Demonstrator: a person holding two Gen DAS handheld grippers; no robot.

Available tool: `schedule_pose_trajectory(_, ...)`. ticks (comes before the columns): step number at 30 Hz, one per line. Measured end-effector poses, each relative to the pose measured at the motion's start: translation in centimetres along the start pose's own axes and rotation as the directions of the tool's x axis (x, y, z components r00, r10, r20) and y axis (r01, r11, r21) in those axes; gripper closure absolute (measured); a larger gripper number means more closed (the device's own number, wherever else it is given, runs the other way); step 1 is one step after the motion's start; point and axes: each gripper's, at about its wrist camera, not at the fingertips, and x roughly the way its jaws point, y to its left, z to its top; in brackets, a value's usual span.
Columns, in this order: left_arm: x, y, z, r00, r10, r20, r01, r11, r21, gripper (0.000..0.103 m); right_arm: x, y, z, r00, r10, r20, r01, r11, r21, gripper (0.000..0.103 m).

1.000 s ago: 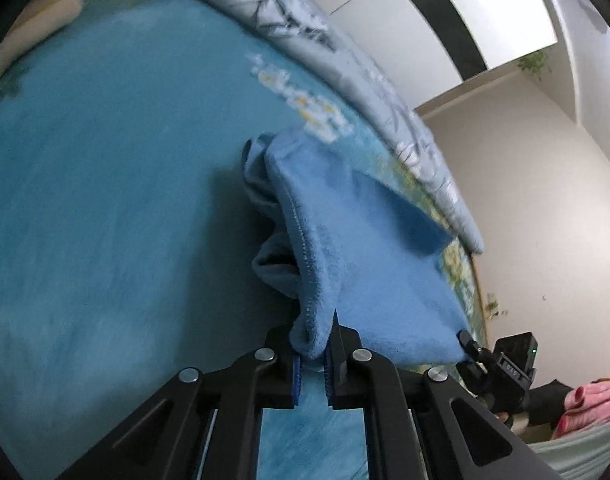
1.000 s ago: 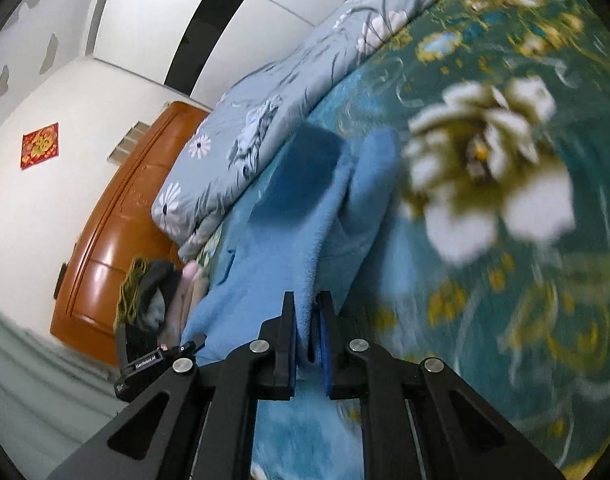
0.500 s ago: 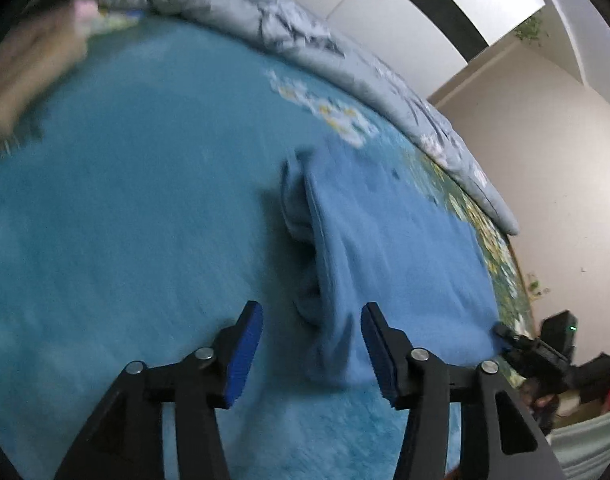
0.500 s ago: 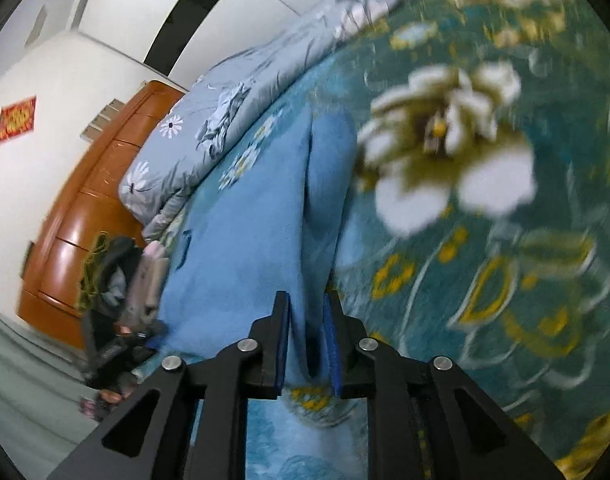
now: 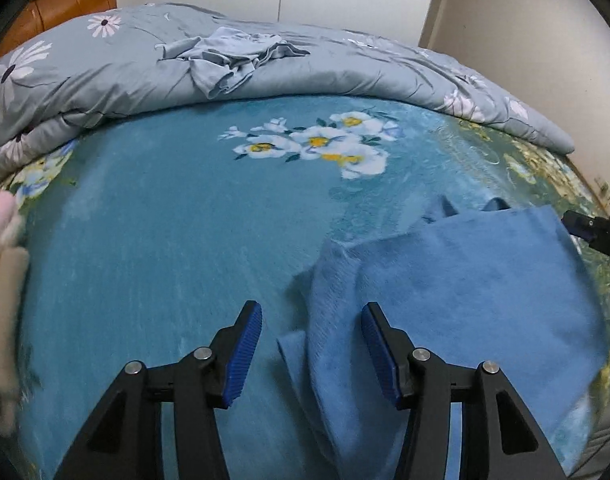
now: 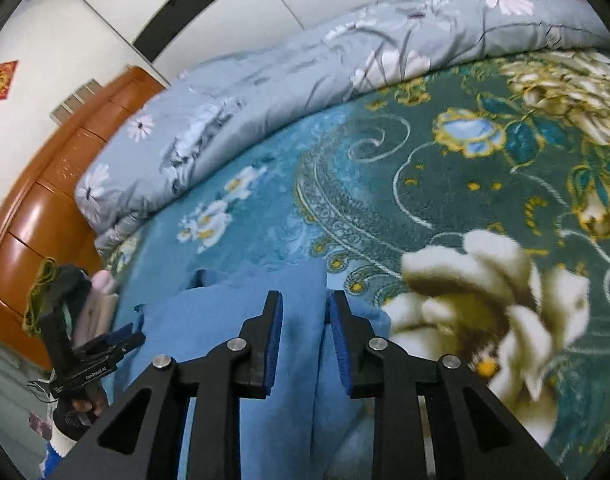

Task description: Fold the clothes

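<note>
Left tongs [image 5: 311, 344]: jaws spread wide, blue ribbed pads [image 5: 249, 354] well apart, holding nothing. The folded edge of the blue fleece garment [image 5: 457, 300] runs up between the pads, nearer the right-hand pad; contact with that pad cannot be confirmed.

Right tongs [image 6: 303, 340]: jaws partly open, narrower gap than the left pair. A strip of the blue fleece garment [image 6: 225, 320] lies between the pads [image 6: 275, 344]; cloth appears slack, not pinched.

Garment position: lying flat on the bed, on the teal plush blanket with white-and-yellow flower print [image 5: 165, 248]. In the left wrist view it fills the area from 3 to 5 o'clock, with a rolled, bunched edge on its left side and two small raised tips at its far edge. In the right wrist view it sits at 6 to 8 o'clock, its right edge beside a large cream flower in the print.

The right tongs [image 5: 597, 232] enter the left wrist view at 3 o'clock, at the garment's far right corner. The left tongs [image 6: 117, 340] show in the right wrist view at 8 o'clock.

Surroundings: grey-blue quilt with daisy print [image 5: 105, 76] heaped along the far side of the bed, a crumpled pale blue cloth [image 5: 229, 56] on top of it. Orange-brown wooden headboard [image 6: 57, 200] at 9 o'clock in the right wrist view.
</note>
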Motion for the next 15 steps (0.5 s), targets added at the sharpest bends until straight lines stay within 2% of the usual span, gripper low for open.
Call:
schedule_pose_trajectory(3,0.1,0.7,0.0,0.999,-0.036,0.016,0.036,0.999,-0.032,0.070,0.9,0.2,0.1,1.000,0.014,-0.016,-0.014,1.000,-0.024,0.078)
schedule_pose_trajectory(4,0.1,0.8,0.0,0.999,-0.047,0.022,0.048,0.998,-0.041,0.086,1.0,0.4,0.1,1.000,0.022,-0.018,-0.022,0.999,-0.027,0.079)
schedule_pose_trajectory(5,0.0,1.0,0.0,0.998,-0.057,0.027,0.059,0.997,-0.050,0.095,1.0,0.4,0.0,0.999,0.035,-0.019,-0.036,0.999,-0.028,0.080)
schedule_pose_trajectory(7,-0.2,1.2,0.1,0.996,-0.085,0.038,0.088,0.994,-0.072,0.099,0.9,0.7,-0.1,0.999,0.043,-0.017,-0.043,0.998,-0.034,0.096)
schedule_pose_trajectory(10,-0.9,1.4,0.5,0.990,-0.115,0.076,0.122,0.987,-0.102,0.100,0.0,1.0,-0.1,0.999,0.043,0.009,-0.043,0.999,-0.030,0.097)
schedule_pose_trajectory(12,-1.9,1.7,1.2,0.979,-0.167,0.119,0.183,0.974,-0.132,0.100,-1.5,1.1,0.2,0.996,0.060,0.062,-0.059,0.998,-0.016,0.098)
schedule_pose_trajectory(15,-2.2,1.8,2.4,0.972,-0.184,0.148,0.206,0.967,-0.149,0.100,-2.5,1.1,0.6,0.994,0.048,0.101,-0.046,0.999,-0.020,0.098)
